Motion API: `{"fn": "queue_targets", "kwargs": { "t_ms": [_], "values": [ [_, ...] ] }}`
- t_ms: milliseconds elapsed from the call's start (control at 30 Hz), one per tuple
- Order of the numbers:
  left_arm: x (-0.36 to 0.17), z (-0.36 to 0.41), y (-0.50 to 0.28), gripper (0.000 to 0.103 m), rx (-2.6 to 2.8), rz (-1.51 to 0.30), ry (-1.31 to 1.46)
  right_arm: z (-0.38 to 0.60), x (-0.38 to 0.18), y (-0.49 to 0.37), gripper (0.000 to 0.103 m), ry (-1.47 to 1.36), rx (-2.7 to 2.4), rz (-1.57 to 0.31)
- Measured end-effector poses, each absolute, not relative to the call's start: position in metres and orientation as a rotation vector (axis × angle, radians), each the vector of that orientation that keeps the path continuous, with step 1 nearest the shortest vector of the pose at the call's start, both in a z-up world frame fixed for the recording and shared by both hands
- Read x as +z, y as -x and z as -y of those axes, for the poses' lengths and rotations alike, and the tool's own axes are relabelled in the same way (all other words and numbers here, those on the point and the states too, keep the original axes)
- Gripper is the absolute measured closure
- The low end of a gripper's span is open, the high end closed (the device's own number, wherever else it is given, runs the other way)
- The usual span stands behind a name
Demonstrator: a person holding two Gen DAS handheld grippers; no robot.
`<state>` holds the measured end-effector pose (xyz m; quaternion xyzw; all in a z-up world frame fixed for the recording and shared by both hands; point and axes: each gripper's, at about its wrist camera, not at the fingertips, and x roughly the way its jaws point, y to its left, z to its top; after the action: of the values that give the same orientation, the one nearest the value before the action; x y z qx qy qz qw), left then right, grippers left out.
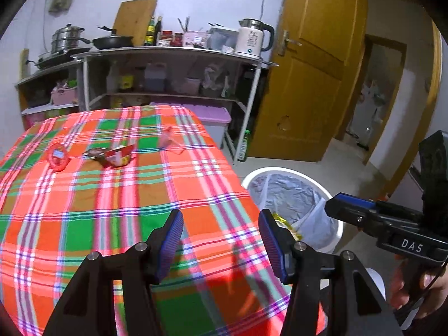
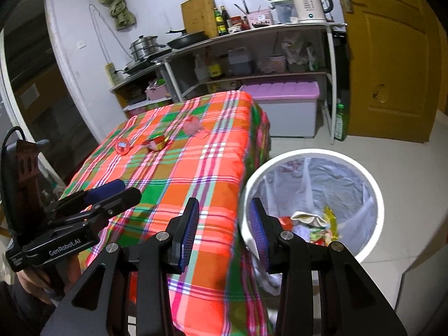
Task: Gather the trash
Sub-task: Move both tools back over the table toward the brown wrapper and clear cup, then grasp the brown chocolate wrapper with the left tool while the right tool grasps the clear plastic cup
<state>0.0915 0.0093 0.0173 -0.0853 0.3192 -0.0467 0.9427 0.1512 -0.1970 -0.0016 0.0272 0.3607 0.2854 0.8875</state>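
Left gripper [image 1: 221, 240] gapes, holding nothing; right gripper [image 2: 224, 232] likewise, lower centre; red-gold wrapper [image 1: 117, 155] lies crosswise at upper left — trash bin [image 2: 375, 184] beside the table [image 1: 140, 210].

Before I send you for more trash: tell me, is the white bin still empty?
No. The right wrist view shows crumpled wrappers lying at the bottom of the lined white bin.

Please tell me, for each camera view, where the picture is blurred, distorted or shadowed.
Left wrist view: fisheye bends the door and shelf; dark corners; the tablecloth is smeared near the left tool, and a shadow falls there. Right wrist view: same curved edges; the cloth edge beside the trash bin is motion-blurred near the right tool; the wrappers look soft.
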Motion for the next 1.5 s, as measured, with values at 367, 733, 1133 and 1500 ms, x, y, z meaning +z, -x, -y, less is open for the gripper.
{"fn": "queue_targets", "kwargs": {
  "t_ms": [367,733,1133,1500],
  "values": [
    [0.014,-0.050,-0.083,0.048,0.007,-0.652,0.198,0.168,-0.004,-0.157,0.065,-0.017,0.640,-0.755],
    [0.013,-0.089,-0.088,0.048,0.090,-0.647,0.227,0.135,-0.001,-0.176,0.055,0.036,0.689,-0.743],
    [0.020,-0.147,-0.101,0.048,0.198,-0.621,0.236,0.103,-0.002,-0.212,0.051,0.085,0.723,-0.746],
    [0.012,-0.205,-0.130,0.048,0.271,-0.643,0.246,0.073,-0.011,-0.260,0.051,0.149,0.724,-0.759]
  ]
}}
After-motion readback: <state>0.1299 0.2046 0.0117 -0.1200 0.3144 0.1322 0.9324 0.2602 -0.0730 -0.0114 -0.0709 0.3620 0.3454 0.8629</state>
